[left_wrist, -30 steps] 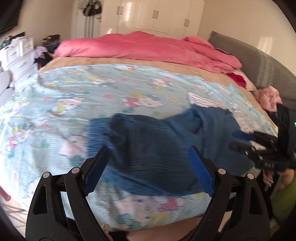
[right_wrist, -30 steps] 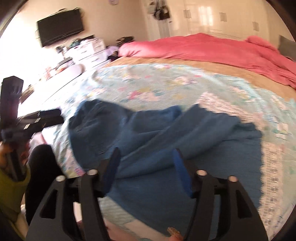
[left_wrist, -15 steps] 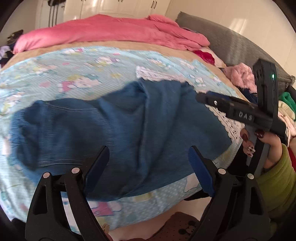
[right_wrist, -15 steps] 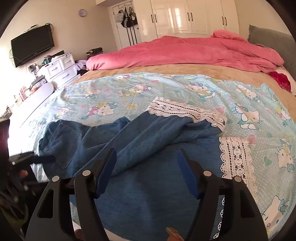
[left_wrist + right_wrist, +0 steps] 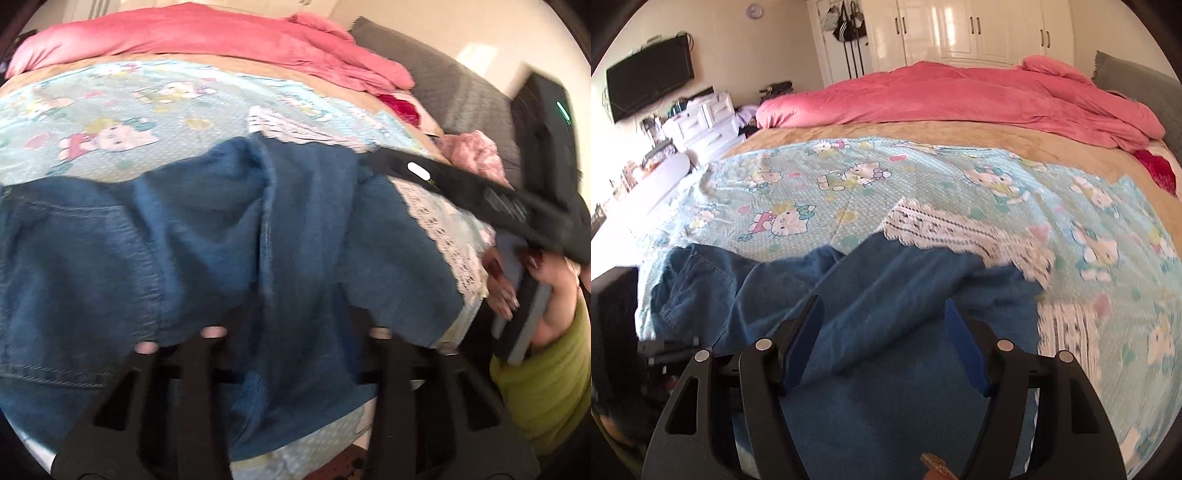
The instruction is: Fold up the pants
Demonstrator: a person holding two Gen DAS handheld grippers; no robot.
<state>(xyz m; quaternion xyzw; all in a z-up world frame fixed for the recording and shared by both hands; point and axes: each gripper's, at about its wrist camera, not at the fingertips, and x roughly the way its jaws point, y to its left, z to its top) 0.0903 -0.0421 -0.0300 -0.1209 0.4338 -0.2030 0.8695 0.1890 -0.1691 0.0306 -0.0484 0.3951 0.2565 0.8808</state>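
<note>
A wide bed point(image 5: 923, 136) fills both views, carrying one cartoon-print blue sheet point(image 5: 849, 192) with a white lace border point(image 5: 960, 229) and, along its far side, one heaped pink duvet point(image 5: 960, 99). One pair of blue denim pants point(image 5: 894, 288) lies crumpled on the sheet at the near edge of the bed, its legs crossed over each other and its waist end bunched toward the left of the right wrist view.

Two grippers are at work. The right gripper point(image 5: 882, 339) hangs just above the pants with its fingers wide apart, one ridge of denim between the blue pads but nothing pinched. The left gripper point(image 5: 291, 332) is pressed low into the cloth; denim drapes over the front of its fingers, so whether they are apart or clamped cannot be told, and the view is blurred. The person's right hand point(image 5: 532, 291), in a green sleeve, shows at that view's right edge holding the other tool.

The step in hand looks like getting hold of the pants to spread them before any fold. Done well, each gripper should probably take a single layer at a matching seam or hem, not a bunched ridge, then draw the legs apart and flat so one leg can lie squarely on the other. Grabbing the sheet along with the denim is the likely slip.
</note>
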